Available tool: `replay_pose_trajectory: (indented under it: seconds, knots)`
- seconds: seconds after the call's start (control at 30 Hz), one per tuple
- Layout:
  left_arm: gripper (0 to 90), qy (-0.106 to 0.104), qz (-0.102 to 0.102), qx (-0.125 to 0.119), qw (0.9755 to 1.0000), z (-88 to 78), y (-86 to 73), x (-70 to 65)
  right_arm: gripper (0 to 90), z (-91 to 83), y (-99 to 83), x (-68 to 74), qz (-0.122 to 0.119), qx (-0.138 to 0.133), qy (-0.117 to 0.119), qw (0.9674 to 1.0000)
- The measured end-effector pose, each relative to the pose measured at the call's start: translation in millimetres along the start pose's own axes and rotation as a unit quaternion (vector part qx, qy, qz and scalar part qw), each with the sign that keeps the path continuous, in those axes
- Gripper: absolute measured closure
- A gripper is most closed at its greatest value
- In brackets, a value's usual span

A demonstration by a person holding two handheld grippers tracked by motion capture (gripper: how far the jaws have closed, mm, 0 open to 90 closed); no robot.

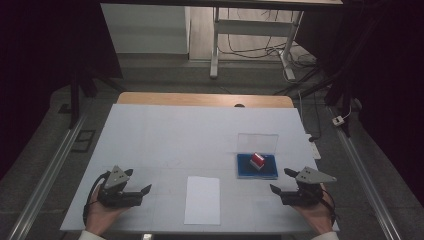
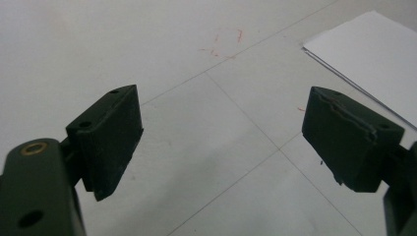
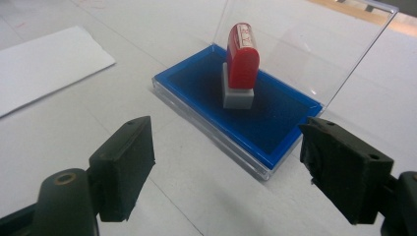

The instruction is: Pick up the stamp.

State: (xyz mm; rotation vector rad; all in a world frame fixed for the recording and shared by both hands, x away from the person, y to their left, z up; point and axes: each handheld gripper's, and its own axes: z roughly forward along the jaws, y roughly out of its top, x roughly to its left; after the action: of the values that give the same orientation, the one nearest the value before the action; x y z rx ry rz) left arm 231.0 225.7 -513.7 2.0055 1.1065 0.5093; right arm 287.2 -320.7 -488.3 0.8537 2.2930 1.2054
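Where the dark room's grey floor meets it, the bench point(image 1: 150, 135) is a white board over a wooden top, with a white paper sheet point(image 1: 202, 199) near its front edge. Right of the sheet, a red stamp point(image 1: 257, 160) with a grey base stands upright on a blue ink pad point(image 1: 245, 170), whose clear lid is raised. Left claw point(image 1: 140, 184) and right claw point(image 1: 280, 181) both gape wide, holding nothing.

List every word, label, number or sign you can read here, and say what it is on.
Red marks on the label on top of the red stamp: too small and blurred to read.
Faint red scribbles on the white table: no readable characters.
The sheet of paper and the blue ink pad: no text to be seen.
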Motion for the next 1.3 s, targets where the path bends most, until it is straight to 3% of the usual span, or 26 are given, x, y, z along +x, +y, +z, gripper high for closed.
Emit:
replay_pose_trajectory:
  seconds: [0.43,0.77,1.0,1.3]
  knots:
    - [15.8,-0.005,0.001,0.006,1.0,0.7,1.4,-0.8,25.8,-4.5,0.1,3.8,-0.015,0.007,-0.014,0.9998]
    - [15.8,-0.003,0.006,0.009,0.9999,2.4,3.3,-1.3,28.0,-6.3,2.2,4.8,-0.011,0.009,-0.006,0.9999]
    - [16.0,-0.002,0.006,0.008,0.9999,2.6,4.1,-1.2,27.5,-7.9,12.8,7.5,-0.021,-0.004,-0.01,0.9997]
    - [16.0,-0.005,0.005,0.011,0.9999,4.4,4.6,-0.2,29.2,-8.8,28.7,8.1,-0.02,0.013,-0.006,0.9997]
